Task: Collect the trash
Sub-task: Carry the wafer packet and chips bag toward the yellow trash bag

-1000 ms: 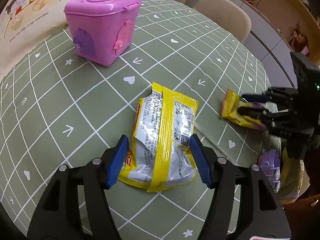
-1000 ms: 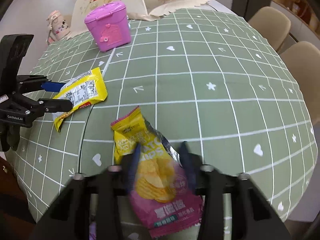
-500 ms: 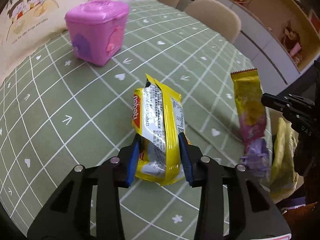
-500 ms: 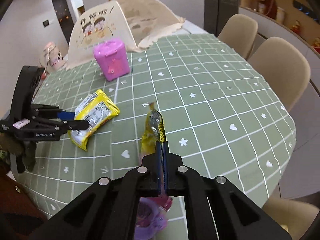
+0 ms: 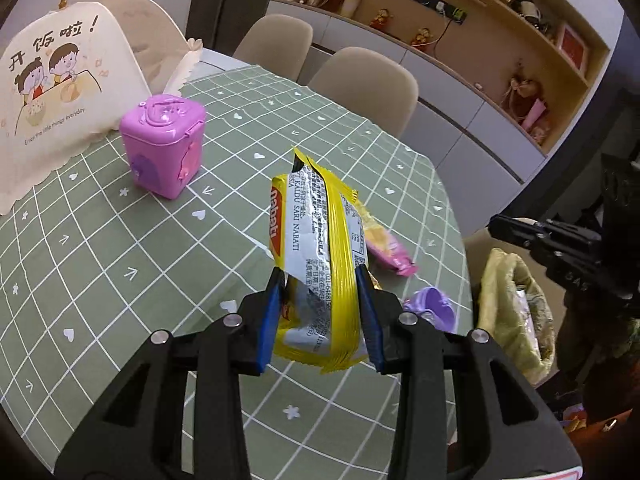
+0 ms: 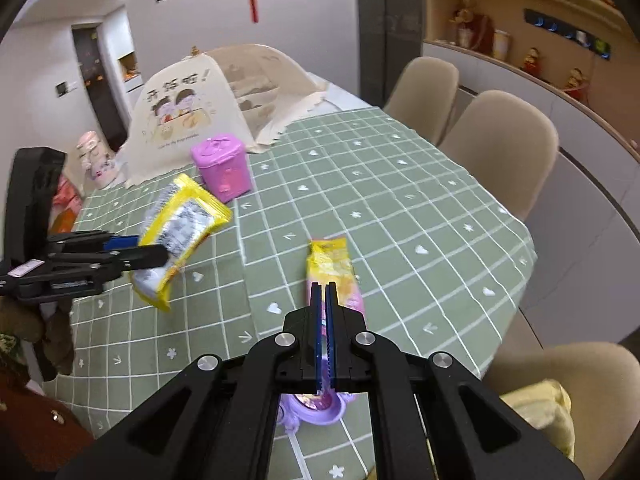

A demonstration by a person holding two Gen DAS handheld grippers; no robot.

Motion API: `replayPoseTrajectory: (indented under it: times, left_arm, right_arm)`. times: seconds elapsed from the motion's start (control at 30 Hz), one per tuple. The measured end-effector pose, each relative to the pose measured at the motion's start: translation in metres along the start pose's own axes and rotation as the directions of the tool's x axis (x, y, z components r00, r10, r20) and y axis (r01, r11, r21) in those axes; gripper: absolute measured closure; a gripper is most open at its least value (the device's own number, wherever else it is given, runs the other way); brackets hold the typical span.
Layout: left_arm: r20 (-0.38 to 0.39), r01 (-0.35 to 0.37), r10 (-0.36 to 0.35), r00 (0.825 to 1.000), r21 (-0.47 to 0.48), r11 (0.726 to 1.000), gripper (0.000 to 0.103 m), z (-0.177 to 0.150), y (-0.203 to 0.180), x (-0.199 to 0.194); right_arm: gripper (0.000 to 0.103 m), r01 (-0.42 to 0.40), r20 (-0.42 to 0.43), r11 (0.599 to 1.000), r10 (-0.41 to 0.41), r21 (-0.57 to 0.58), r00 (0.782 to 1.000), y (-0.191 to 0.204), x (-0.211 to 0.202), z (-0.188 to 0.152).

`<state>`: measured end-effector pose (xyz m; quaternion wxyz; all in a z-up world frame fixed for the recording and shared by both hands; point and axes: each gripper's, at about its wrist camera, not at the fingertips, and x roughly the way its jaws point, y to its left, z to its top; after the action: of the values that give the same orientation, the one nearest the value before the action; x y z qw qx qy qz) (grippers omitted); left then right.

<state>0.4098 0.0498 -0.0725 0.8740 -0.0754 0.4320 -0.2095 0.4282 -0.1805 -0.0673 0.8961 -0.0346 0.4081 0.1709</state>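
Observation:
My left gripper [image 5: 319, 280] is shut on a yellow and silver snack wrapper [image 5: 316, 224] and holds it off the green checked tablecloth [image 5: 120, 280]. The right wrist view shows that wrapper [image 6: 180, 220] tilted in the left gripper [image 6: 152, 250]. A yellow and pink chip bag [image 5: 386, 242] lies flat on the cloth, partly behind the wrapper. My right gripper [image 6: 325, 286] is shut, its pads together above the chip bag [image 6: 332, 264]. In the left wrist view the right gripper [image 5: 496, 222] hangs apart from that bag, with bare cloth between them.
A pale yellow-green bag [image 5: 508, 300] hangs open past the table's right edge. A small purple plastic piece [image 5: 434, 306] sits near that edge. A pink lidded box [image 5: 162, 148] and a cloth food cover [image 5: 60, 92] stand at the back. Beige chairs [image 6: 500, 152] line the far side.
Both grippers closed and rose. The left one took the yellow wrapper up off the cloth. The chip bag hung from the right gripper half a second ago and now lies on the table.

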Motion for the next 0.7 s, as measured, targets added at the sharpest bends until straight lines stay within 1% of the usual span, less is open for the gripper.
replayPoseTrajectory:
  times: [0.03, 0.1, 0.13, 0.17, 0.2, 0.27, 0.33, 0.43, 0.47, 0.63, 0.7]
  left_arm:
    - [-0.003, 0.002, -0.002, 1.000, -0.003, 1.000, 0.069, 0.000, 0.000, 0.000]
    - [-0.015, 0.006, -0.006, 1.000, -0.019, 1.000, 0.069, -0.003, 0.003, -0.004]
    - [-0.017, 0.005, -0.006, 1.000, -0.023, 1.000, 0.069, -0.004, 0.004, -0.006]
    - [-0.018, -0.001, 0.000, 1.000, -0.023, 1.000, 0.068, -0.006, 0.004, -0.006]
    - [-0.019, -0.012, 0.011, 1.000, -0.022, 1.000, 0.068, -0.008, 0.005, -0.008]
    - [-0.017, -0.029, 0.028, 0.999, -0.018, 0.999, 0.068, -0.012, 0.003, -0.012]
    - [-0.006, -0.046, 0.046, 0.999, -0.008, 0.999, 0.068, -0.015, 0.001, -0.017]
    - [0.022, -0.087, 0.087, 0.996, 0.001, 0.996, 0.068, -0.016, -0.001, -0.026]
    - [0.027, -0.097, 0.097, 0.995, -0.002, 0.995, 0.068, -0.016, 0.000, -0.027]
    - [0.021, -0.143, 0.143, 0.989, -0.027, 0.989, 0.068, -0.010, 0.009, -0.021]
    - [0.005, -0.156, 0.157, 0.988, -0.045, 0.987, 0.068, -0.008, 0.016, -0.015]
  right_arm:
    - [0.098, -0.001, 0.002, 0.999, 0.001, 0.033, 1.000, -0.004, 0.000, -0.003]
    - [0.096, -0.061, -0.023, 0.994, 0.063, 0.087, 0.998, -0.012, 0.006, -0.008]
    - [0.094, -0.070, -0.039, 0.993, 0.074, 0.097, 0.996, -0.015, 0.011, -0.012]
    - [0.086, -0.061, -0.045, 0.995, 0.064, 0.081, 0.997, -0.015, 0.014, -0.014]
    - [0.075, -0.052, -0.050, 0.997, 0.054, 0.051, 0.997, -0.013, 0.018, -0.016]
    - [0.067, -0.070, -0.075, 0.998, 0.069, -0.005, 0.995, -0.015, 0.030, -0.019]
    - [0.067, -0.092, -0.104, 0.995, 0.088, -0.031, 0.991, -0.018, 0.042, -0.020]
    - [0.067, -0.103, -0.149, 0.991, 0.089, -0.090, 0.985, -0.025, 0.065, -0.017]
    - [0.067, -0.113, -0.159, 0.990, 0.098, -0.089, 0.982, -0.029, 0.071, -0.016]
    - [0.067, -0.202, -0.205, 0.979, 0.204, 0.032, 0.957, -0.063, 0.112, -0.005]
    - [0.067, -0.227, -0.219, 0.973, 0.230, 0.037, 0.948, -0.067, 0.129, -0.002]
